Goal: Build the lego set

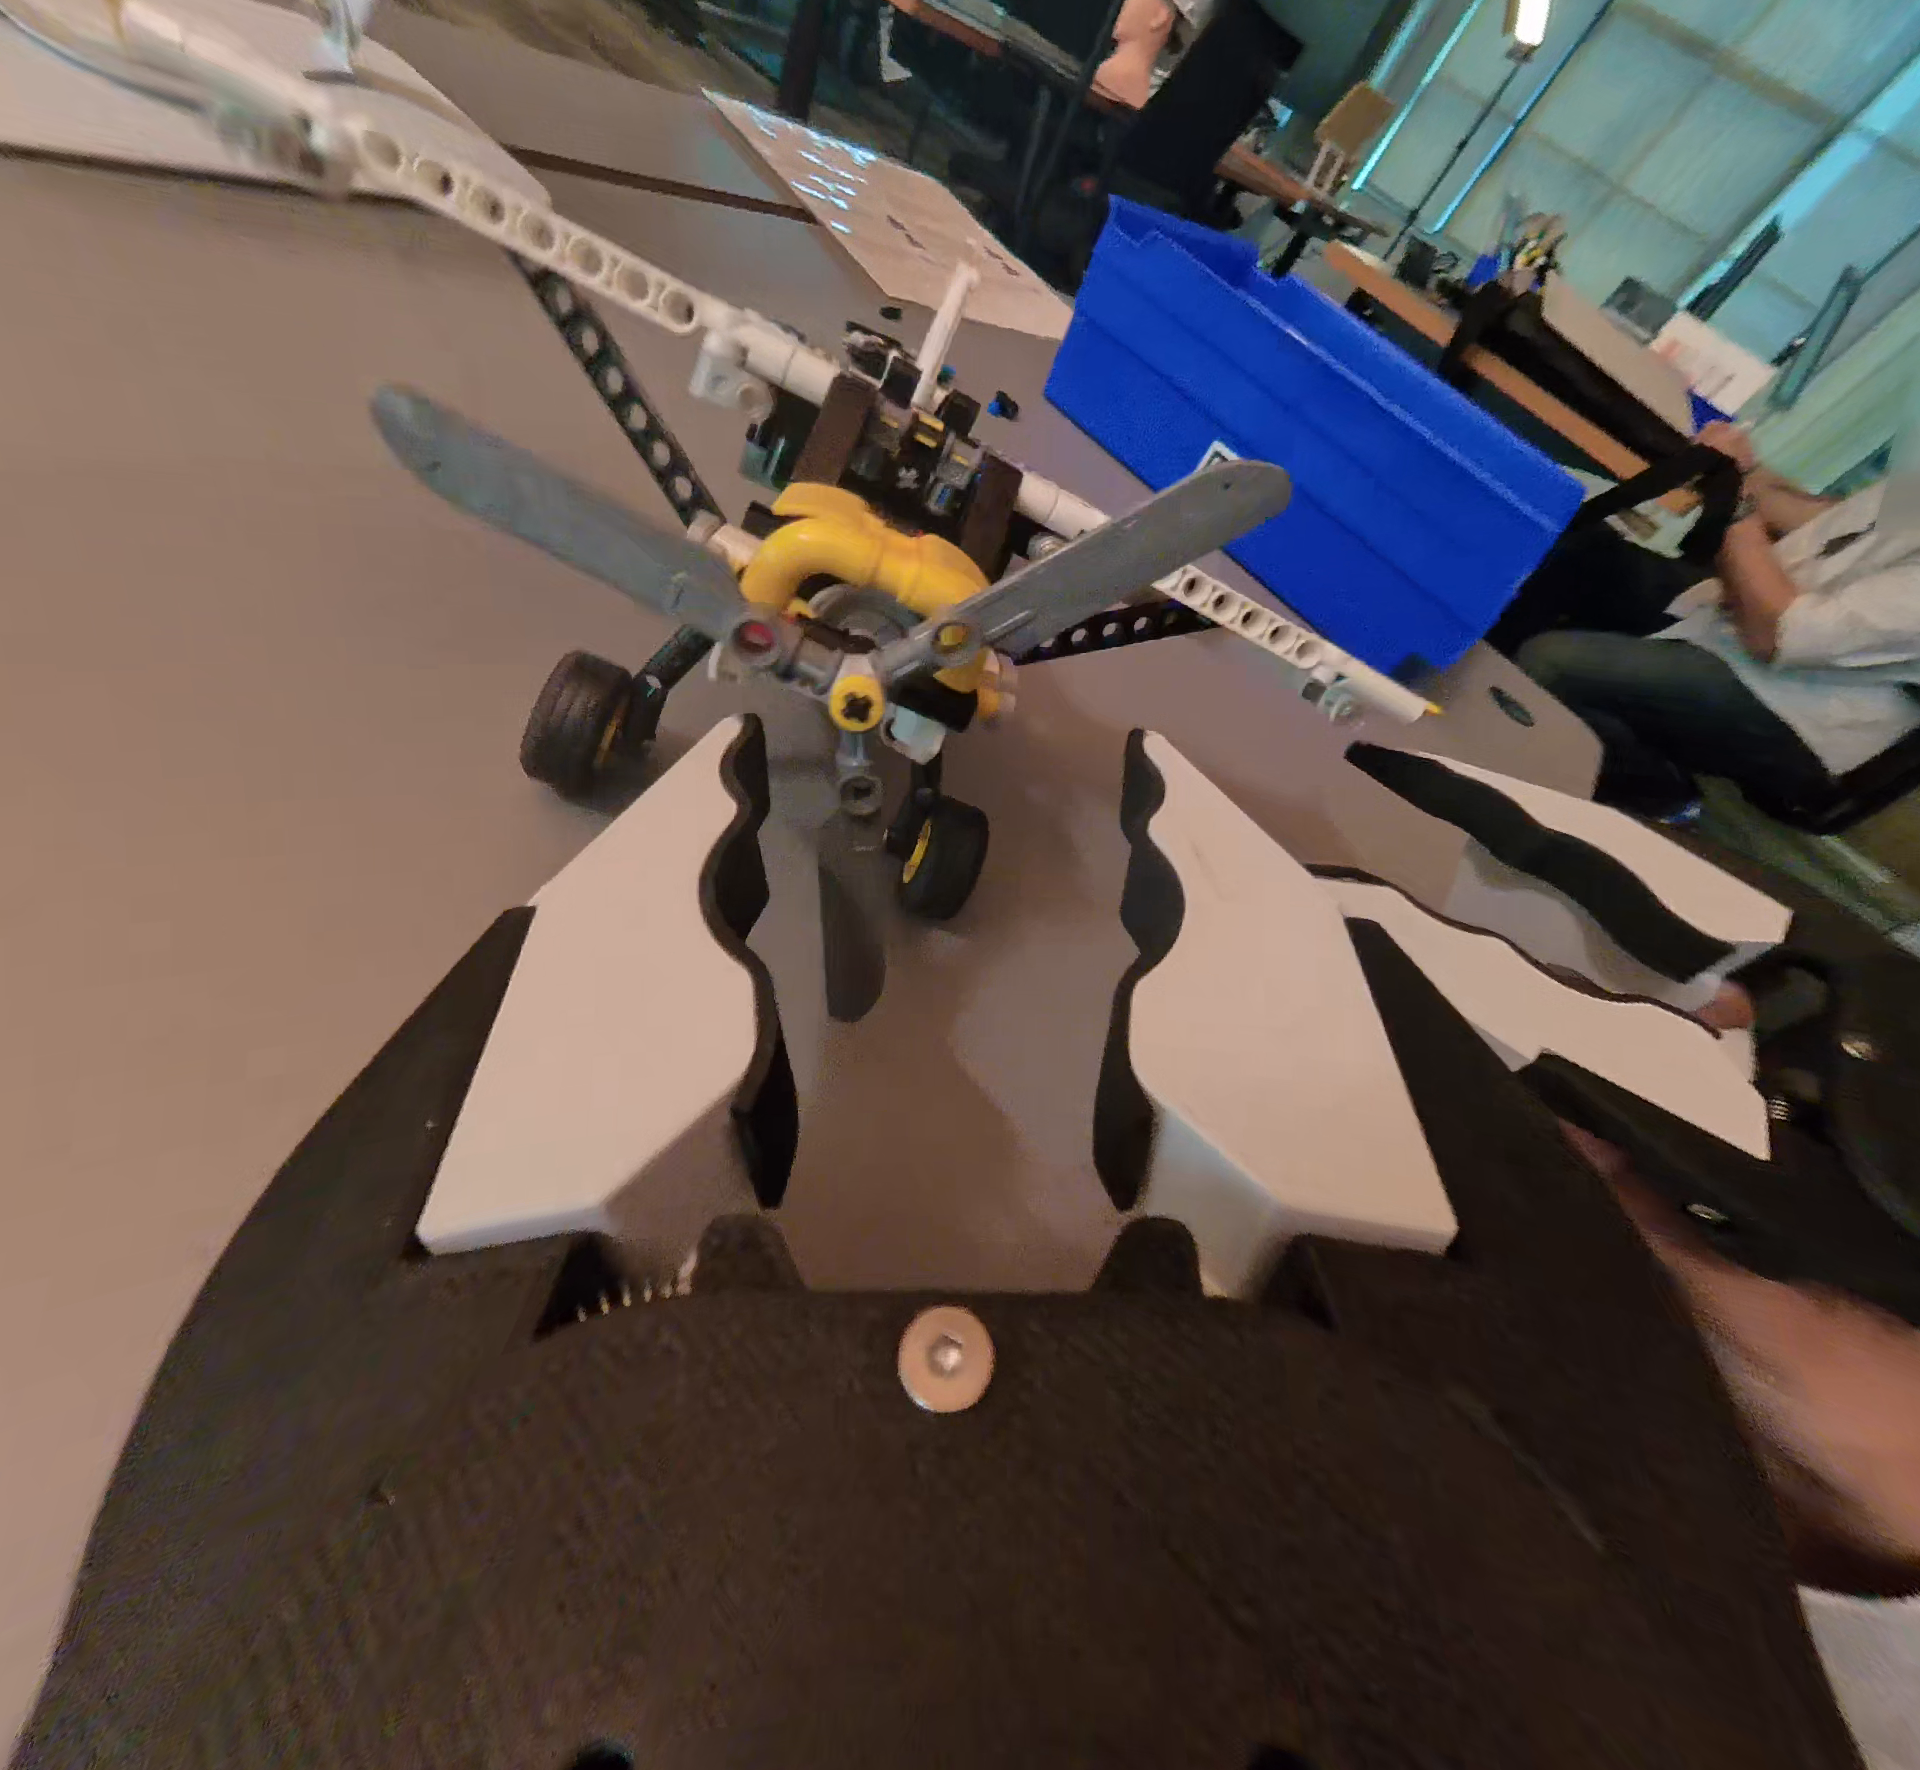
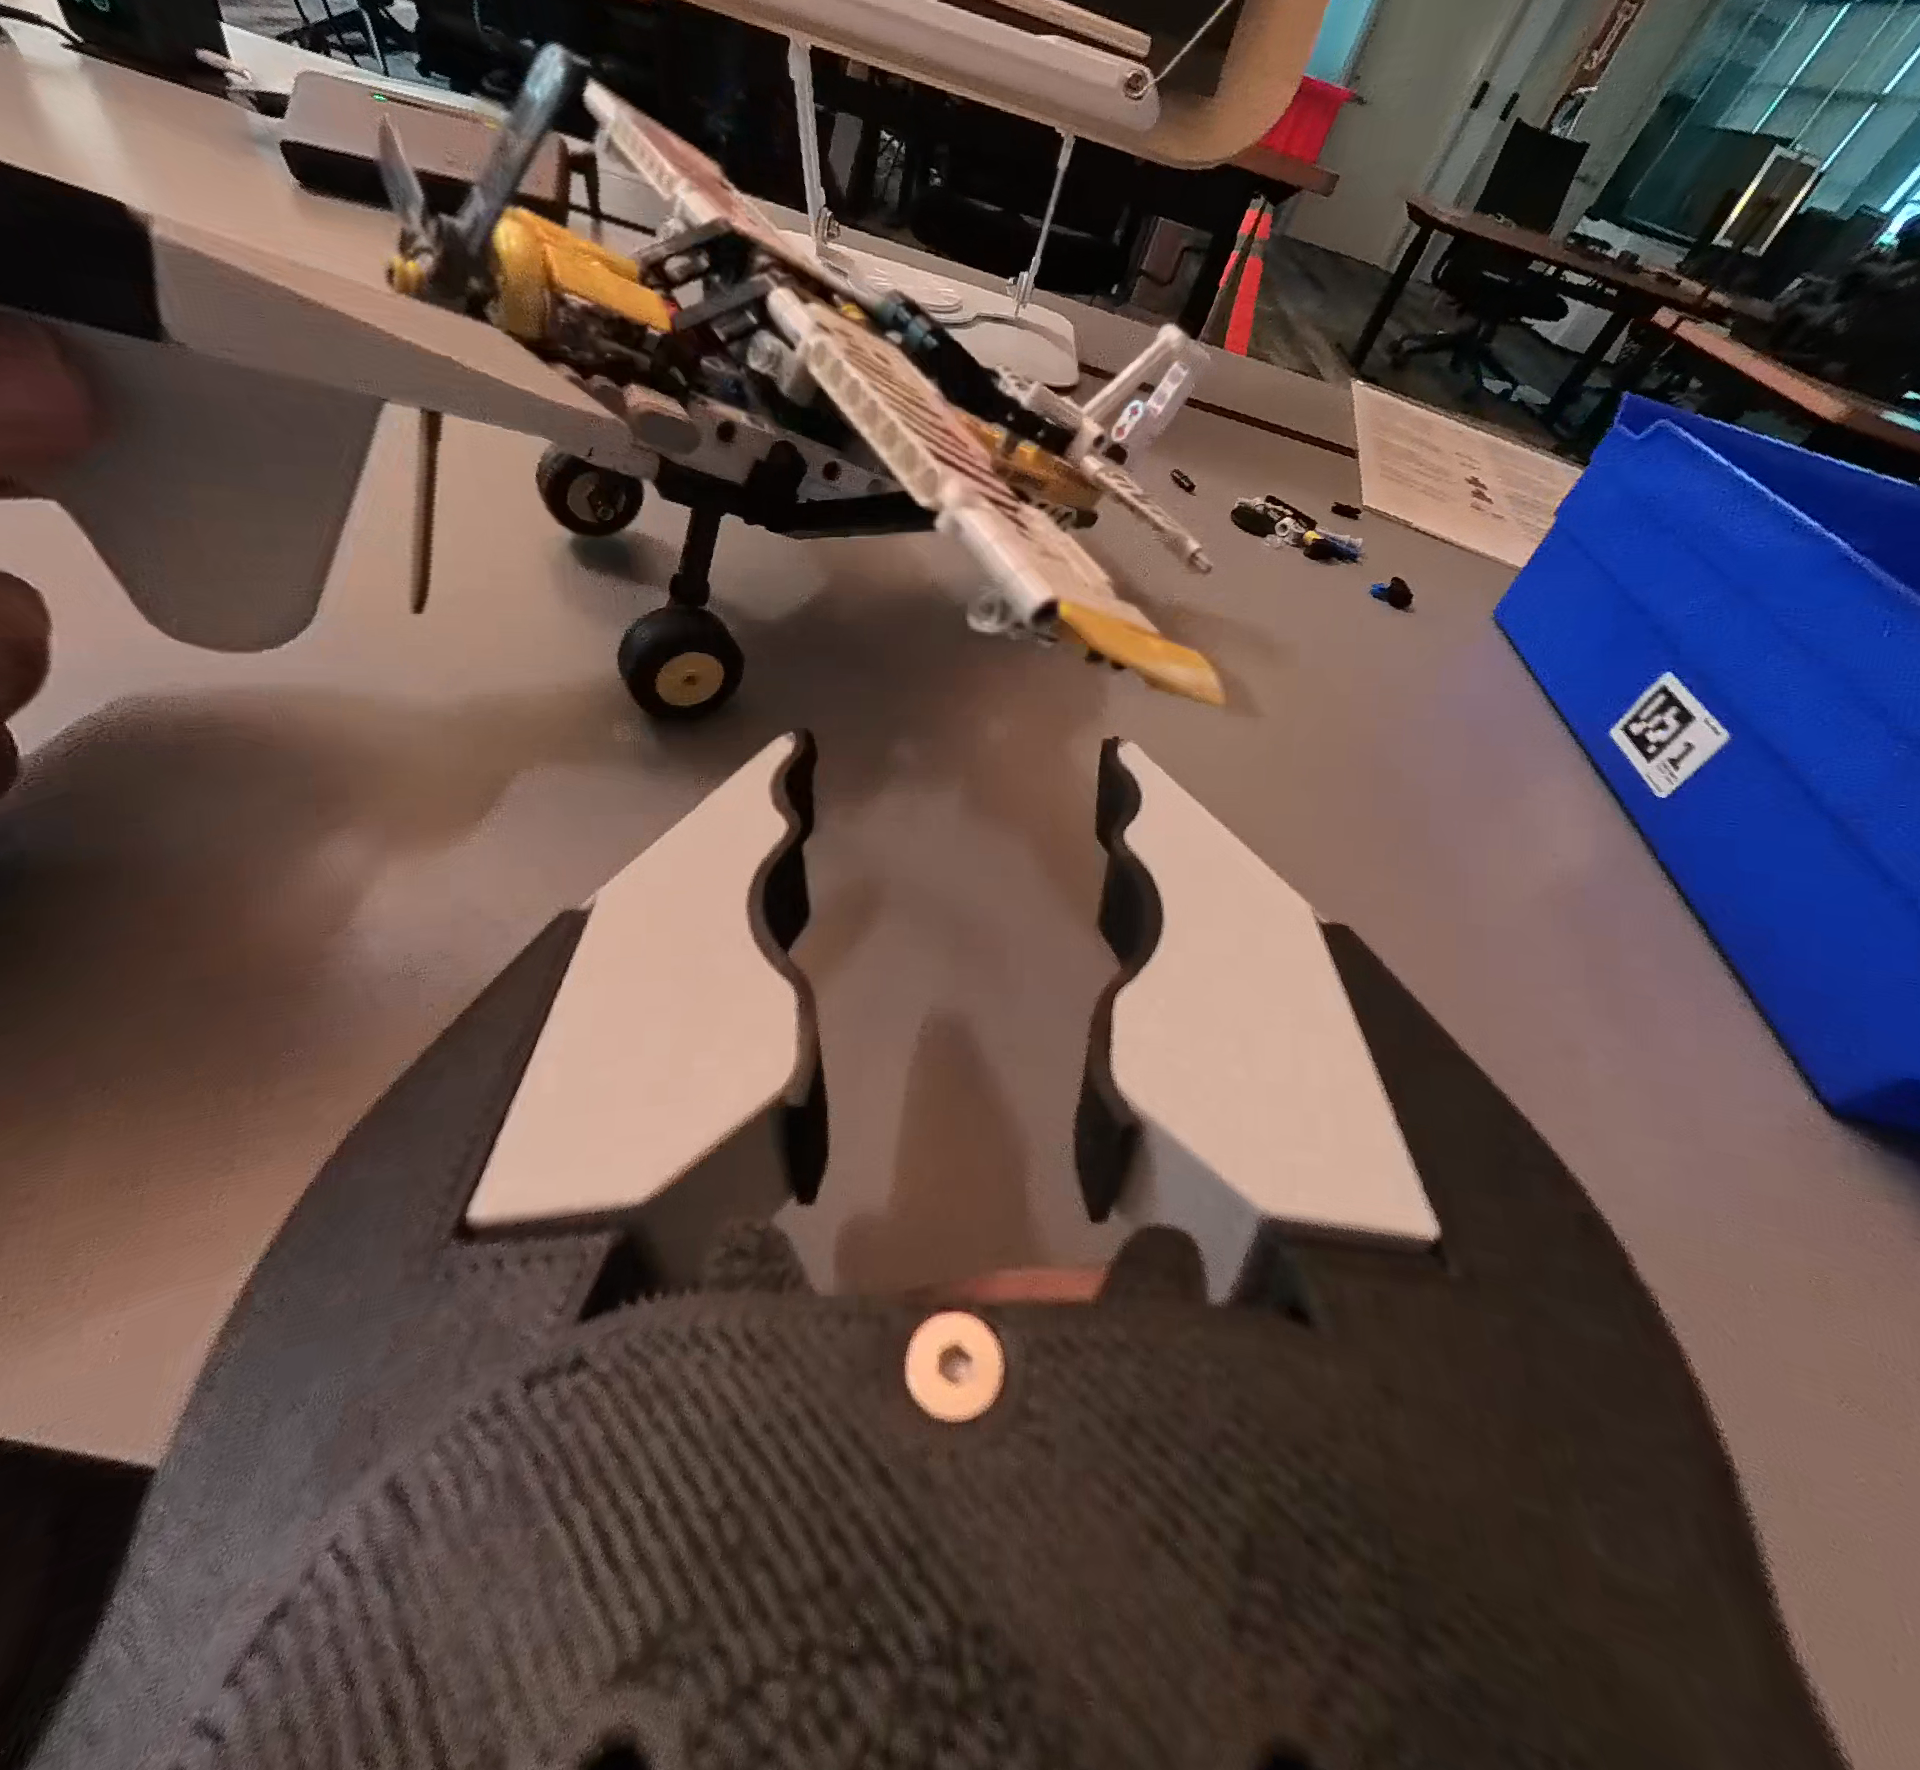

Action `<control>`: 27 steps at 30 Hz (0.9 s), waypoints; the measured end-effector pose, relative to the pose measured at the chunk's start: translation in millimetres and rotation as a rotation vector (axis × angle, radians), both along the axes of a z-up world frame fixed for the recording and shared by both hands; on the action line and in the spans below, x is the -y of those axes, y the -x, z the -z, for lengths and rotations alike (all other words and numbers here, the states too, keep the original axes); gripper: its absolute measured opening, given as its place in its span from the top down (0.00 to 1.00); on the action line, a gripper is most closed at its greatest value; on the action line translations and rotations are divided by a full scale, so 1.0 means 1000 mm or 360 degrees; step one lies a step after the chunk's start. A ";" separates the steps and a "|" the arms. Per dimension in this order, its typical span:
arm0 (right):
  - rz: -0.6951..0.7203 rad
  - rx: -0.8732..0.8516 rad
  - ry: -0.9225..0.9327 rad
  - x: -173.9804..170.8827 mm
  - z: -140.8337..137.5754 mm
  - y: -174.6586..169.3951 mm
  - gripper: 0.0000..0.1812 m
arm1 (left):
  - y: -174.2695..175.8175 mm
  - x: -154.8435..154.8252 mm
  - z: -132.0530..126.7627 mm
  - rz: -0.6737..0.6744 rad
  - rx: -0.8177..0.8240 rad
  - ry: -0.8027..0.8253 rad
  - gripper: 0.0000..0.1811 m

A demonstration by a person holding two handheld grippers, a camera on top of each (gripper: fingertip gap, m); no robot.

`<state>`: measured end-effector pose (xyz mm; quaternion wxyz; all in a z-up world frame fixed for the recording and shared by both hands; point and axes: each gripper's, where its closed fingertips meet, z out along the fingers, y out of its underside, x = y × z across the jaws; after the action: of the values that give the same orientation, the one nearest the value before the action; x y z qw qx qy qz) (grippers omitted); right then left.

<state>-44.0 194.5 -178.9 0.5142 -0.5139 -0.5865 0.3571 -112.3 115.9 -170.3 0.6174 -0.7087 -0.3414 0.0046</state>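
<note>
We have the lego plane (image 1: 862,577) standing on its wheels on the grey table (image 1: 208,681), nose-on to our left gripper (image 1: 940,744) — both sets of tongs wide and empty. Its lower propeller blade (image 1: 852,889) points down between the left jaws, touching neither. The fuselage runs away from the left gripper, while our right gripper (image 2: 951,754) sits off the wing side, farther back — so the left is nearer.

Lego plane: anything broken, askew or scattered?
The plane stands on its wheels and looks whole. Only oddity: a few small loose pieces lie scattered on the table behind its tail, outside the blue bin. Both grippers are open and empty.
</note>
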 end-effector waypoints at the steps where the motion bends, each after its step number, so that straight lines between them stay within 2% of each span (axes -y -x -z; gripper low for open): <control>1: -0.0009 0.0017 0.0004 0.002 0.001 0.000 0.69 | -0.002 0.001 0.001 0.0026 0.0033 -0.0018 0.62; 3: -0.0045 0.0131 0.0052 0.010 0.009 -0.002 0.65 | -0.004 0.009 0.001 0.0062 0.0076 -0.0053 0.62; 5: -0.0165 0.0331 0.0163 0.030 0.023 -0.005 0.60 | 0.000 0.025 -0.003 0.0067 0.0077 -0.0103 0.63; 6: -0.0239 0.0390 0.0213 0.042 0.026 -0.006 0.60 | 0.007 0.037 -0.006 0.0040 0.0071 -0.0131 0.63; 8: -0.0310 0.0397 0.0251 0.056 0.023 -0.003 0.61 | 0.041 0.069 -0.014 -0.0116 0.0069 -0.0172 0.66; 10: -0.0281 0.0354 0.0216 0.058 0.017 0.004 0.62 | 0.087 0.103 -0.025 -0.0316 0.0111 -0.0219 0.70; 11: -0.0264 0.0361 0.0200 0.058 0.018 0.008 0.63 | 0.103 0.110 -0.030 -0.0326 0.0130 -0.0218 0.70; 13: -0.0264 0.0419 0.0205 0.063 0.022 0.016 0.64 | 0.122 0.103 -0.025 -0.0214 0.0144 -0.0068 0.70; 15: -0.0270 0.0442 0.0228 0.068 0.023 0.026 0.66 | 0.124 0.080 -0.007 0.0018 0.0082 0.0184 0.69; 17: -0.0256 0.0456 0.0204 0.070 0.024 0.037 0.66 | 0.119 0.058 0.005 0.0192 -0.0067 0.0273 0.69; 19: -0.0253 0.0489 0.0157 0.069 0.026 0.048 0.67 | 0.116 0.049 0.014 0.0239 -0.0106 0.0287 0.69; 21: -0.0256 0.0528 0.0128 0.069 0.029 0.060 0.68 | 0.111 0.048 0.004 0.0294 -0.0061 0.0214 0.70; 25: -0.0293 0.0693 0.0074 0.073 0.048 0.077 0.72 | 0.122 0.072 -0.008 0.0228 -0.0095 0.0140 0.70; 27: -0.0274 0.0679 -0.0058 0.069 0.048 0.083 0.82 | 0.123 0.077 -0.011 0.0231 -0.0056 0.0075 0.70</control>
<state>-127.1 125.3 -226.6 0.3555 -0.5164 -0.7299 0.2724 -235.2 38.8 -159.4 0.6052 -0.7457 -0.2781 -0.0195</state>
